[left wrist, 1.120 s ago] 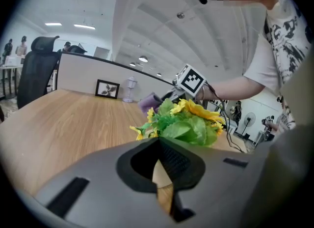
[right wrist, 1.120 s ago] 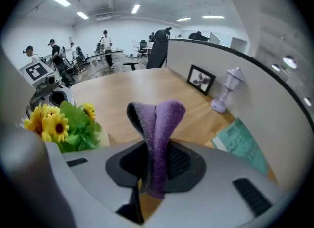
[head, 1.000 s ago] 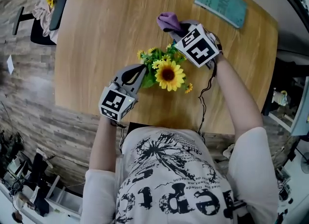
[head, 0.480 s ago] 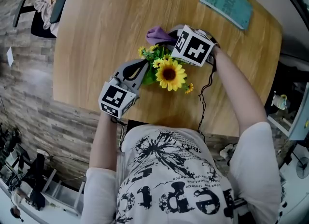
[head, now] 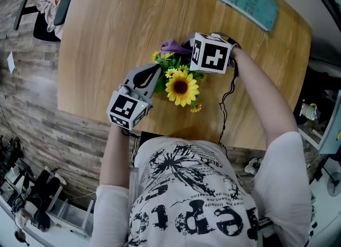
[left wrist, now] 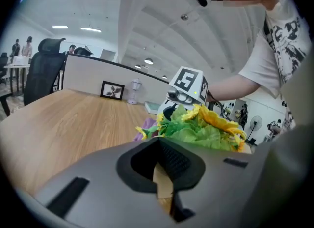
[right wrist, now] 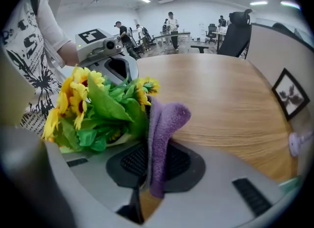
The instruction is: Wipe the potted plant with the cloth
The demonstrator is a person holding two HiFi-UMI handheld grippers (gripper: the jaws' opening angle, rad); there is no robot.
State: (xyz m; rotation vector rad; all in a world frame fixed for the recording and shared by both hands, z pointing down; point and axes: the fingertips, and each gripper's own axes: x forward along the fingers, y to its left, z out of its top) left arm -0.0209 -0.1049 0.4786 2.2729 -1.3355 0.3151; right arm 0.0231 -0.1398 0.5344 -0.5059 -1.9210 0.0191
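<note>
Pinching purple cloth (right wrist: 167, 119), right tongs (right wrist: 156, 170) have reached the sunflower plant (head: 180, 87) at twelve o'clock, wiping likely starting; left tongs (left wrist: 164, 173) pressed together.

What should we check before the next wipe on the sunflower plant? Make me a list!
1. Purple cloth pinched tight in the right hand-held gripper: ok.
2. Cloth touching the potted plant: ok, it lies against a green leaf.
3. Left hand-held gripper steadying the plant: cannot tell; its jaws are shut right by the leaves.
4. Plant standing upright: cannot tell, its base is hidden under the flowers.
5. Teal booklet out of the way: ok, it lies at the far side of the table.
</note>
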